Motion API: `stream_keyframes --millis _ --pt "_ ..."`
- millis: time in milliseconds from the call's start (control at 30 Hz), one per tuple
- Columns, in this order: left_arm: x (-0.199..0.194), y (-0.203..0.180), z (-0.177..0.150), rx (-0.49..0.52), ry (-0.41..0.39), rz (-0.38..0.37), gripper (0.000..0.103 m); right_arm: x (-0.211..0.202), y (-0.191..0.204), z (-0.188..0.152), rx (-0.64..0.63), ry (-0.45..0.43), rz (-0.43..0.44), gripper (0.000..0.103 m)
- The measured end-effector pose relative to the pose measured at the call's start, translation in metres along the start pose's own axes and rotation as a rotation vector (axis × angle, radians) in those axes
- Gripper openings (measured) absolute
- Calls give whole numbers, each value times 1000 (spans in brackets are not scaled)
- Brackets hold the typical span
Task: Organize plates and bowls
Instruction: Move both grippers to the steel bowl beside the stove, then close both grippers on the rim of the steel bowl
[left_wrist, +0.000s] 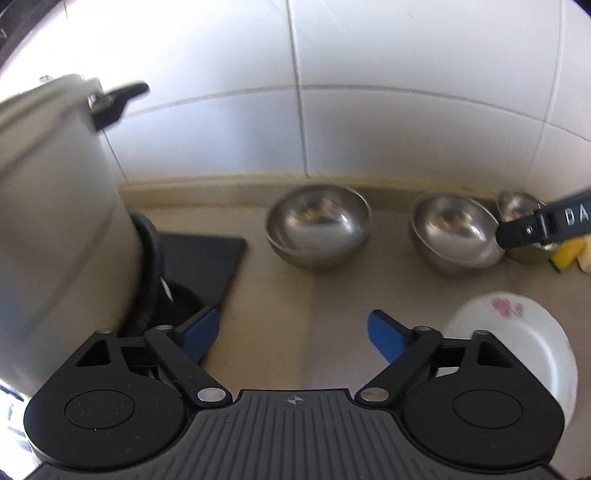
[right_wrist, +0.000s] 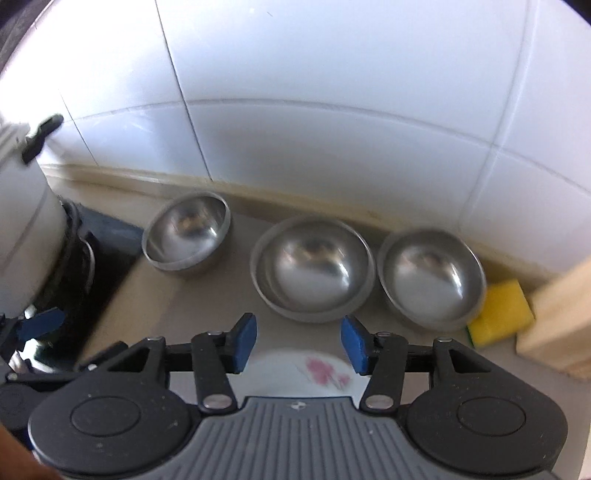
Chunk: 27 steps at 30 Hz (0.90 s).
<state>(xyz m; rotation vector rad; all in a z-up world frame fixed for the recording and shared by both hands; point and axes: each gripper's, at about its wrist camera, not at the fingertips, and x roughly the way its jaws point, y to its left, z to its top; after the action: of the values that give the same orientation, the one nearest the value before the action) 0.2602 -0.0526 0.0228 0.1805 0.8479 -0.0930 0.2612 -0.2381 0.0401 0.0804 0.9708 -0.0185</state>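
Three steel bowls stand in a row along the tiled wall: a left bowl (left_wrist: 319, 225) (right_wrist: 188, 234), a middle bowl (left_wrist: 456, 230) (right_wrist: 314, 266) and a right bowl (left_wrist: 517, 206) (right_wrist: 432, 277). A white plate (left_wrist: 517, 332) (right_wrist: 306, 373) with a pink flower lies on the counter in front of them. My left gripper (left_wrist: 291, 325) is wide open over bare counter, short of the left bowl, with nothing between its blue pads. My right gripper (right_wrist: 299, 341) hovers open just above the plate's far rim, pads clear of it. In the left wrist view the right gripper's body partly hides the right bowl.
A tall pale pot (left_wrist: 55, 221) (right_wrist: 22, 221) with a black handle sits on a black stove (left_wrist: 207, 258) at the left. A yellow sponge (right_wrist: 498, 317) and a wooden block (right_wrist: 557, 314) lie right of the bowls. The white tiled wall (right_wrist: 332, 147) closes the back.
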Motion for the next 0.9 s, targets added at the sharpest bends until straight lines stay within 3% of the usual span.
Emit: stream_keyframes --millis 133,367,667,900 --pt "7 12 22 -25 12 1 92 2 14 31 14 -12 33 42" --pt "36 21 52 -53 34 10 95 25 41 76 -42 2 25 44" --pt "97 19 60 -73 122 7 95 104 50 95 -60 99 23 44" --pt "121 31 68 -128 161 1 95 146 49 108 -58 149 25 44"
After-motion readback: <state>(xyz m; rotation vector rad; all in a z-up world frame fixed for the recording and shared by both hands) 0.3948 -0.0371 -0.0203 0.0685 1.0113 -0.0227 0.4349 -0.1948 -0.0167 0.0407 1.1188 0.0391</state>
